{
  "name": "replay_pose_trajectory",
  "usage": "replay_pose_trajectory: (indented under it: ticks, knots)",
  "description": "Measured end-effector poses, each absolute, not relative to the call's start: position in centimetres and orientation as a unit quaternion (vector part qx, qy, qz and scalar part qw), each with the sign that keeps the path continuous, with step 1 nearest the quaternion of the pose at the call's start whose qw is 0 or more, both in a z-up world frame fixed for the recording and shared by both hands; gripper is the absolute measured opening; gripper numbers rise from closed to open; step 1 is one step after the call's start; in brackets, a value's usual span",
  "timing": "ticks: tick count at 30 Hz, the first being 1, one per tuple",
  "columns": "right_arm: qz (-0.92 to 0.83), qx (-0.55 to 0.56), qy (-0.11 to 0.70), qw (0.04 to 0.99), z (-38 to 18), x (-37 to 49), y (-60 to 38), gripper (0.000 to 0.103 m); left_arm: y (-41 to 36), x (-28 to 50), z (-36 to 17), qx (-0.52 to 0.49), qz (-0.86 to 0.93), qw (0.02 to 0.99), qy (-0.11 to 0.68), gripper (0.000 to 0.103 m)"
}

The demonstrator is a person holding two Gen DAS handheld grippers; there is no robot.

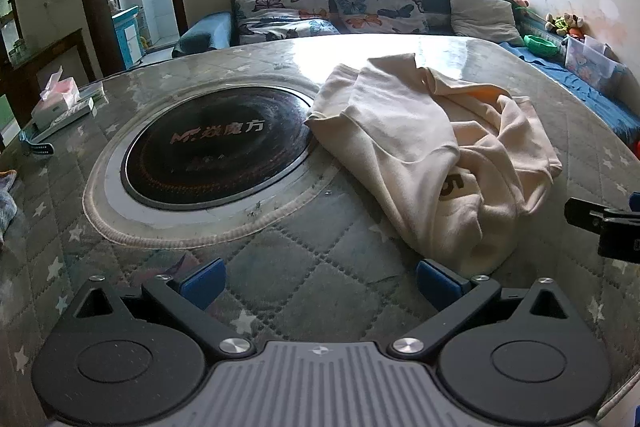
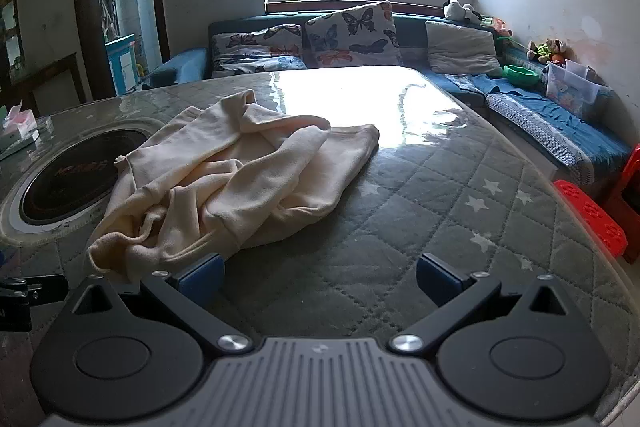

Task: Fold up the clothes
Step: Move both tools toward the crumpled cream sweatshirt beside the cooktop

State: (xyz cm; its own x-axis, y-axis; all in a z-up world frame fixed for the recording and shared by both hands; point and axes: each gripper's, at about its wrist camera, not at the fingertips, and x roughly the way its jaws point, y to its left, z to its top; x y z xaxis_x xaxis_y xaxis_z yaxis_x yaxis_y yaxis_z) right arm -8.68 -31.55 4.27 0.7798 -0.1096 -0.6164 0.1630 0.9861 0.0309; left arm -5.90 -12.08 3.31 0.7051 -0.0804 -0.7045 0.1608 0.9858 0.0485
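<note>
A cream garment (image 1: 432, 155) lies crumpled on the quilted grey table cover, with a brown "5" print showing. In the right wrist view the garment (image 2: 232, 183) lies ahead and to the left. My left gripper (image 1: 320, 285) is open and empty, low over the table, with the garment just beyond its right finger. My right gripper (image 2: 320, 277) is open and empty, its left finger next to the garment's near edge. Part of the right gripper shows at the left wrist view's right edge (image 1: 604, 223).
A round black induction hob (image 1: 216, 151) is set in the table left of the garment. A tissue pack (image 1: 56, 99) and boxes lie at the far left. A sofa with butterfly cushions (image 2: 352, 31) stands behind. Red plastic stools (image 2: 592, 219) stand to the right.
</note>
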Motion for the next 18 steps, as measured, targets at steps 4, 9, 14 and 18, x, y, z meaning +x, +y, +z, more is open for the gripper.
replay_pose_trajectory:
  ticks: [4,9,14,18]
  knots:
    - [-0.073,0.040,0.323,0.943,4.5,-8.3,-31.6,0.103,-12.2,-5.5,3.5,0.053,-0.067,0.921,0.379,0.103]
    - [-0.072,0.041,0.324,0.942,4.7,-8.0,-31.8,0.103,-12.3,-5.1,3.6,0.055,-0.069,0.920,0.381,0.103]
    - [-0.070,0.041,0.327,0.942,4.7,-7.5,-31.8,0.103,-12.4,-4.6,3.7,0.055,-0.069,0.919,0.384,0.103]
    - [-0.067,0.041,0.329,0.941,4.8,-6.9,-31.8,0.103,-12.4,-4.1,3.8,0.055,-0.068,0.918,0.387,0.103]
